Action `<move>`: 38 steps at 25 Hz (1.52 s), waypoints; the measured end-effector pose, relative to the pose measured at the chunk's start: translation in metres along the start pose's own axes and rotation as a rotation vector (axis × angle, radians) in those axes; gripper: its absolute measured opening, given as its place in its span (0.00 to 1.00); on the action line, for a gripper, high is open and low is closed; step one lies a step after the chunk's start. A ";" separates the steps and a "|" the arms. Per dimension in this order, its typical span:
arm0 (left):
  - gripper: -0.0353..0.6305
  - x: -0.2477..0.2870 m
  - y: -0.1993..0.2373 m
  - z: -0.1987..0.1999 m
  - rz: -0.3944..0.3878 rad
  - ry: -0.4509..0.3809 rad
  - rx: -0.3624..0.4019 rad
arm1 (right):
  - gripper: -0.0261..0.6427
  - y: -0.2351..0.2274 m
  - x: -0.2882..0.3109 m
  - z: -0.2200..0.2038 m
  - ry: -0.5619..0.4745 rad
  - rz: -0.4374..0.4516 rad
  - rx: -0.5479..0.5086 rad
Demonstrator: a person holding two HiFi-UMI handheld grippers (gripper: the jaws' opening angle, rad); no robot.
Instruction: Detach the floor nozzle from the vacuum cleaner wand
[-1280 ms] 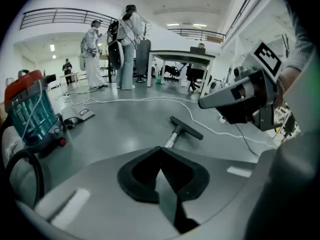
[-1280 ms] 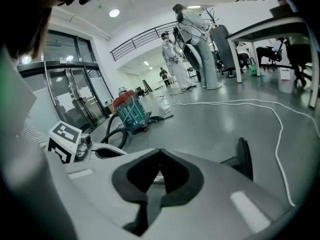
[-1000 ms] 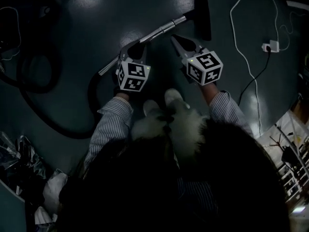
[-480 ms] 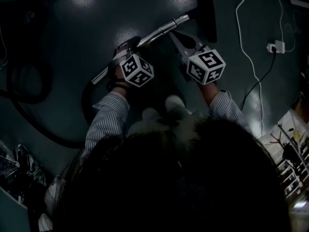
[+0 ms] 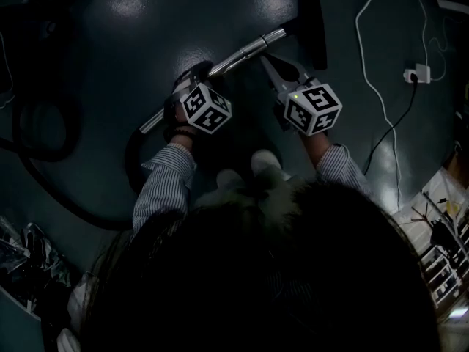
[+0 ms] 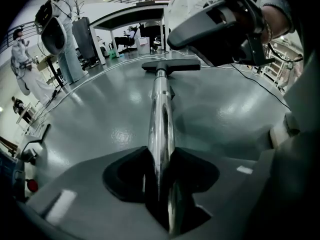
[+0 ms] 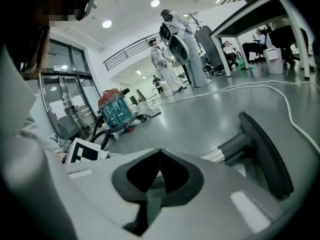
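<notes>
The chrome wand lies on the grey floor and ends in the black floor nozzle at the top of the head view. My left gripper sits over the wand's lower end. In the left gripper view the wand runs straight out between the jaws to the nozzle. The jaws have just been closing, and their pads press on the tube. My right gripper is shut and empty, its tip beside the wand close to the nozzle.
A black hose loops over the floor at left, and a teal canister stands farther off. A white cable and a plug adaptor lie at right. Crumpled bags sit at lower left. People stand in the background.
My left gripper has come down and rolled, and now sits astride the wand. The right gripper has sunk a little, its tip staying beside the wand near the nozzle.
</notes>
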State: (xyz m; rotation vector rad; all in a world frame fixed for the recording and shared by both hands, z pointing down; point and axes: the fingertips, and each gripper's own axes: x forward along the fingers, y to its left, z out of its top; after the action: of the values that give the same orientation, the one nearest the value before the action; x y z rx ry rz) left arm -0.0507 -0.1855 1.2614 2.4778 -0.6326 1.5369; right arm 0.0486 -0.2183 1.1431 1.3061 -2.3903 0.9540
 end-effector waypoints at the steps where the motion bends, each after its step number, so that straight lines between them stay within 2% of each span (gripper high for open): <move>1: 0.32 -0.003 0.000 0.001 0.002 -0.001 0.000 | 0.04 0.002 -0.002 0.002 -0.003 0.002 -0.003; 7: 0.32 -0.039 -0.008 0.012 -0.001 0.011 -0.012 | 0.04 0.020 -0.026 0.020 0.021 0.021 -0.050; 10: 0.32 -0.069 -0.014 0.023 -0.004 0.013 -0.031 | 0.04 0.031 -0.048 0.034 0.020 0.023 -0.024; 18: 0.33 -0.174 -0.016 0.069 0.036 0.001 -0.055 | 0.04 0.080 -0.113 0.110 -0.036 0.029 -0.001; 24: 0.33 -0.270 0.002 0.119 0.078 -0.032 -0.086 | 0.04 0.124 -0.162 0.195 -0.120 0.045 -0.014; 32: 0.33 -0.426 0.048 0.198 0.177 -0.096 -0.143 | 0.04 0.234 -0.245 0.354 -0.306 0.162 -0.141; 38: 0.33 -0.546 0.069 0.255 0.248 -0.139 -0.208 | 0.04 0.317 -0.317 0.458 -0.357 0.234 -0.243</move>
State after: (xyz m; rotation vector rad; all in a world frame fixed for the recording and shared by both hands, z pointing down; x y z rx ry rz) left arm -0.0813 -0.1897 0.6557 2.4338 -1.0996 1.3000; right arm 0.0065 -0.1892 0.5042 1.2077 -2.8712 0.4868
